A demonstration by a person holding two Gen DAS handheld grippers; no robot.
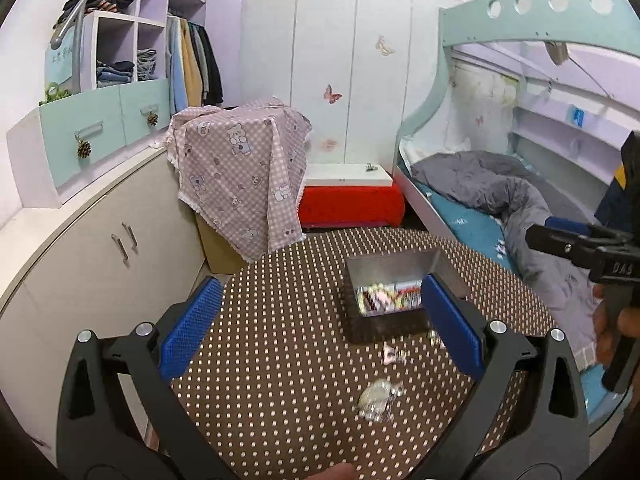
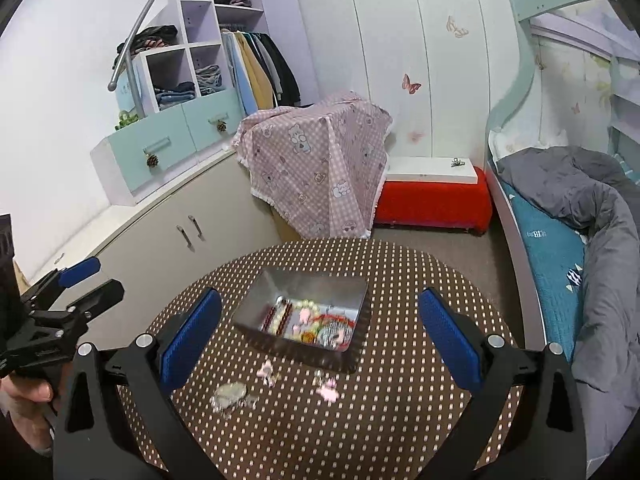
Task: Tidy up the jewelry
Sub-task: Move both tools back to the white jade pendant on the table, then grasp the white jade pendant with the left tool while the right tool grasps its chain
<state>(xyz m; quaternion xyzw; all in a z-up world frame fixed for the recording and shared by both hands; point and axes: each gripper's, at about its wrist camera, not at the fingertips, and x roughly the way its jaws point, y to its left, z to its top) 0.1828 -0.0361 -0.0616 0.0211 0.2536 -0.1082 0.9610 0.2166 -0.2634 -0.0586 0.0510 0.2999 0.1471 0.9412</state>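
Both grippers, left (image 1: 320,328) and right (image 2: 320,336), hover with jaws released and empty. Metal tin (image 2: 280,284) sits mid-desk (image 2: 400,420), partly filled; loose jewelry (image 2: 230,396) lies just near of it. Risk: small, slippery pieces may be nudged across the dotted cloth or slip from the pads.

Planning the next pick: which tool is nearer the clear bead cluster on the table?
Left, by a little. The cluster lies between the left tool's open fingers, slightly right of centre; from the right tool it sits off toward the left finger.
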